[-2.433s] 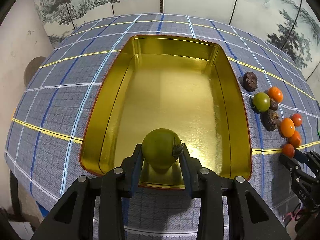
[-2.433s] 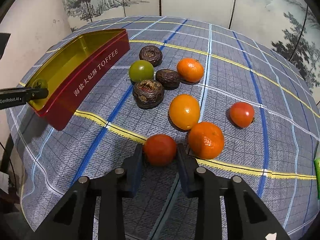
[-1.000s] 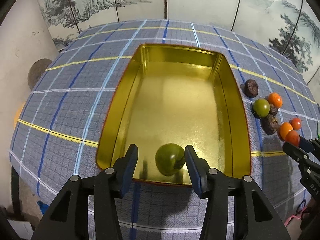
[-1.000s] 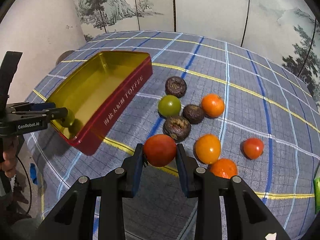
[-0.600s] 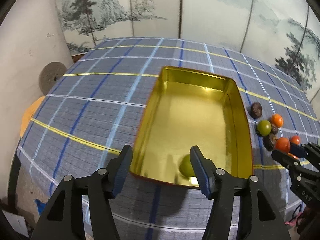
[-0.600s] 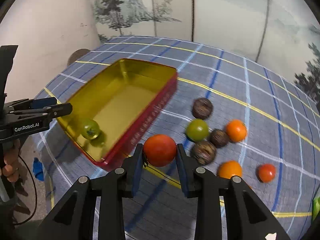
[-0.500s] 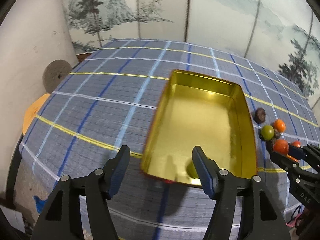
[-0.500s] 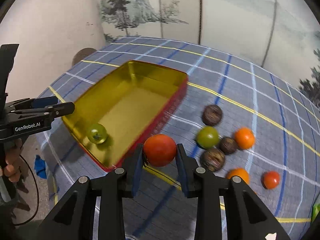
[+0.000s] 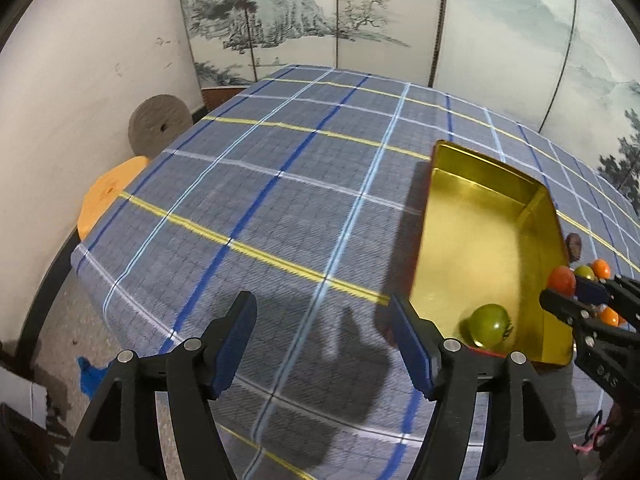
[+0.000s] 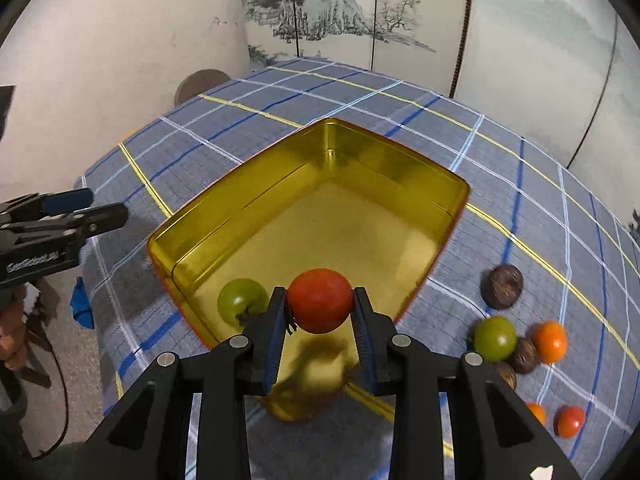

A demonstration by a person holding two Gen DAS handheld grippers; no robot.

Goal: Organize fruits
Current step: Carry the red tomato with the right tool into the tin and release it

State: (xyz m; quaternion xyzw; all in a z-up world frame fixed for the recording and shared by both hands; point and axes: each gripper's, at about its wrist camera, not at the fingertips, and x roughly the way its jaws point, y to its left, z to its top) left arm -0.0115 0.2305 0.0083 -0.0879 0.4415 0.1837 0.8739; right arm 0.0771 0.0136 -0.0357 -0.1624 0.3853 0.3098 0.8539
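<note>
The right tool (image 10: pixel 320 306), clamped on the red tomato (image 10: pixel 320 300) over the gold tin (image 10: pixel 400 168), could drop it onto the green tomato (image 10: pixel 240 300); the left tool (image 9: pixel 322 340) gapes, empty.

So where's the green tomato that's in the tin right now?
The green tomato lies loose in the near corner of the gold tin, just left of the red tomato held in the right gripper.

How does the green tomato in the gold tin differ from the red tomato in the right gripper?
The green tomato lies free on the gold tin floor; the red tomato is clamped in the right gripper above the tin. One is green, the other red. Both are round and of similar size.
</note>
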